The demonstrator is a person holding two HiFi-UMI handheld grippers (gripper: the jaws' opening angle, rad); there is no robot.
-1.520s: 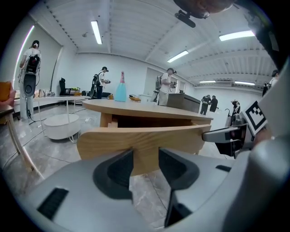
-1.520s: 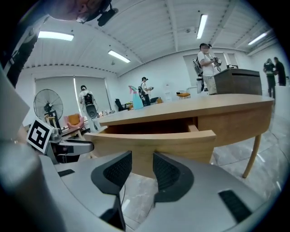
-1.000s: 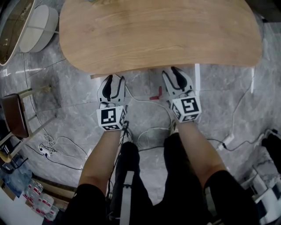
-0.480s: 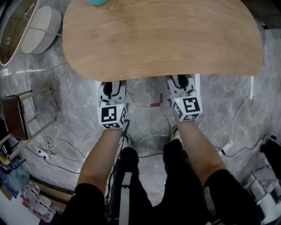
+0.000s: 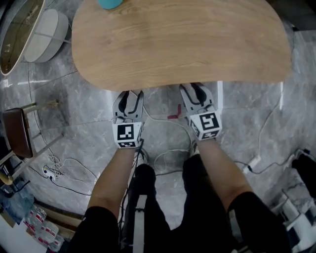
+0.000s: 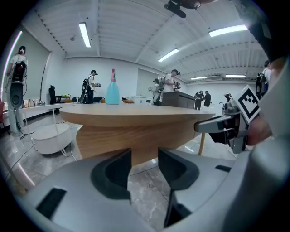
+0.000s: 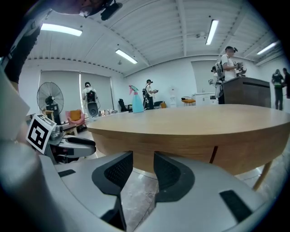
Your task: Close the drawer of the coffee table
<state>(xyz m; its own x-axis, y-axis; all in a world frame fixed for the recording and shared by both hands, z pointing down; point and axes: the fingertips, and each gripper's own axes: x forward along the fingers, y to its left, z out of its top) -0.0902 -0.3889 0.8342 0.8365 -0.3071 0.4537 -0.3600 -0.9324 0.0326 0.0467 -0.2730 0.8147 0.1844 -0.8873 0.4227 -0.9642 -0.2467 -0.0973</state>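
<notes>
Left gripper [image 5: 128, 96] and right gripper [image 5: 196, 91] hover released and empty at the bench's [image 5: 177, 39] near edge (the right's jaws have just been closing, on nothing). The drawer [image 6: 136, 138] looks flush beneath that edge, so the push seems finished; next, back both away from the bench.

Tips of left tongs [image 5: 129, 96], right tongs [image 5: 196, 90] hidden under coffee table [image 5: 177, 44]; blue bottle [image 5: 109, 3] cut by top edge.

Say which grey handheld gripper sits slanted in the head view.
The right gripper: it slants up-left toward the oval light-wood tabletop, its empty jaws having just closed a little. The left gripper points straight ahead.
</notes>
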